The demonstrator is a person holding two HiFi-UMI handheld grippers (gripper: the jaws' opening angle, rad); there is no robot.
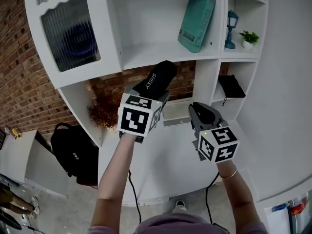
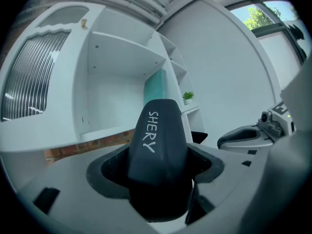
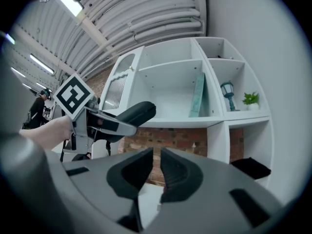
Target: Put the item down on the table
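Nearest, in front of the white shelf unit (image 1: 161,52), left gripper (image 1: 147,92) with fingers pinching a black case (image 1: 158,76) marked SHERY, held in the air above the white counter (image 1: 165,169) at the unit's foot, tip aimed at the unit's middle shelf. Further right, before the unit's lower cubbies, right gripper (image 1: 200,110) with fingers pressed nearly together on nothing, only a thin slit between.

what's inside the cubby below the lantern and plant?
A black pouch lies on the floor of the cubby, with a cord hanging over the front edge. Nothing else shows there. The pouch's contents and the floor under it are hidden.
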